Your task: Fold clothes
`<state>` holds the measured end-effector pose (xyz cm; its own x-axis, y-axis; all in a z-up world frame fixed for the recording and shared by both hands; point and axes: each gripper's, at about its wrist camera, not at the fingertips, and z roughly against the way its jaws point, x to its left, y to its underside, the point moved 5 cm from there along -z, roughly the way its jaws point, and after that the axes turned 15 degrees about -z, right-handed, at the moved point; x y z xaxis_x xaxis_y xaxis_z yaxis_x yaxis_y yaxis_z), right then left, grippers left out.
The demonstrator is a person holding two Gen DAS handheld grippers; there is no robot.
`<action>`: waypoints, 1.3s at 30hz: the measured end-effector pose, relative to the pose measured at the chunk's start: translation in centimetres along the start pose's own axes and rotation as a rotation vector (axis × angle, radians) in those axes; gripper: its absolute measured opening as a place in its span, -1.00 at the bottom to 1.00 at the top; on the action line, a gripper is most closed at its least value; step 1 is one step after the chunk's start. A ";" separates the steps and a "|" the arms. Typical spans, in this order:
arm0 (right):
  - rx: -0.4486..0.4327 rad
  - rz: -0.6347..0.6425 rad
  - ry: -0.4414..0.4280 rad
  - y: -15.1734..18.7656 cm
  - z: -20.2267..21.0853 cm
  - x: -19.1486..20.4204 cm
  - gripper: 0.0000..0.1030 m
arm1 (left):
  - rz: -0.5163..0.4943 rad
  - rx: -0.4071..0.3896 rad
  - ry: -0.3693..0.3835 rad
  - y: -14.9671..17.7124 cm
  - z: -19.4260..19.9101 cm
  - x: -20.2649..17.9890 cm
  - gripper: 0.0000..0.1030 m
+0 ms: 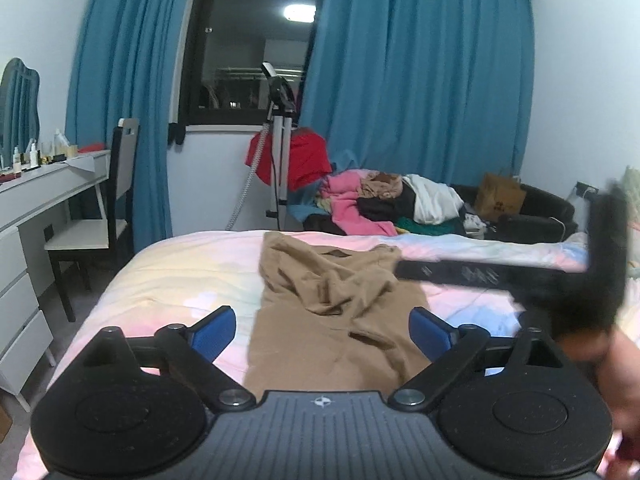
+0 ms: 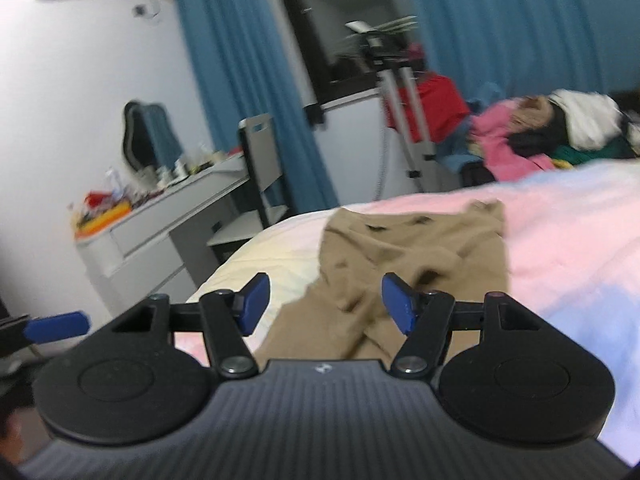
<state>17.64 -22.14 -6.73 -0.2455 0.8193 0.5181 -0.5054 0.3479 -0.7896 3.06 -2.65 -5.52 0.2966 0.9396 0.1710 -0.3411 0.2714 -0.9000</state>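
Observation:
A tan garment (image 1: 332, 300) lies crumpled on the pastel bedspread (image 1: 168, 276), its far part bunched and its near part flatter. My left gripper (image 1: 322, 330) hovers over its near end, open, blue pads wide apart with nothing between them. In the right wrist view the same tan garment (image 2: 400, 264) stretches ahead, and my right gripper (image 2: 324, 304) is open above its near part, holding nothing. The right gripper (image 1: 460, 276) also shows blurred at the right of the left wrist view, over the bed beside the garment. A blue finger of the left gripper (image 2: 56, 326) pokes in at the left edge.
A heap of mixed clothes (image 1: 384, 204) sits beyond the bed's far edge, next to a brown paper bag (image 1: 502, 196) on a dark sofa. A tripod (image 1: 280, 152) with a red cloth stands by the window. A white dresser (image 1: 36, 208) and chair (image 1: 100, 216) stand left of the bed.

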 end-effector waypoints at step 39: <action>-0.023 -0.126 0.266 -3.2 -11.4 -6.3 0.15 | 0.114 0.160 0.067 5.8 -6.7 4.3 0.84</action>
<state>30.22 -23.19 -11.19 0.0447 0.8584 0.5110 -0.4984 0.4625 -0.7333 8.31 1.53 -12.68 0.3051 0.9515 0.0397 -0.5117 0.1989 -0.8358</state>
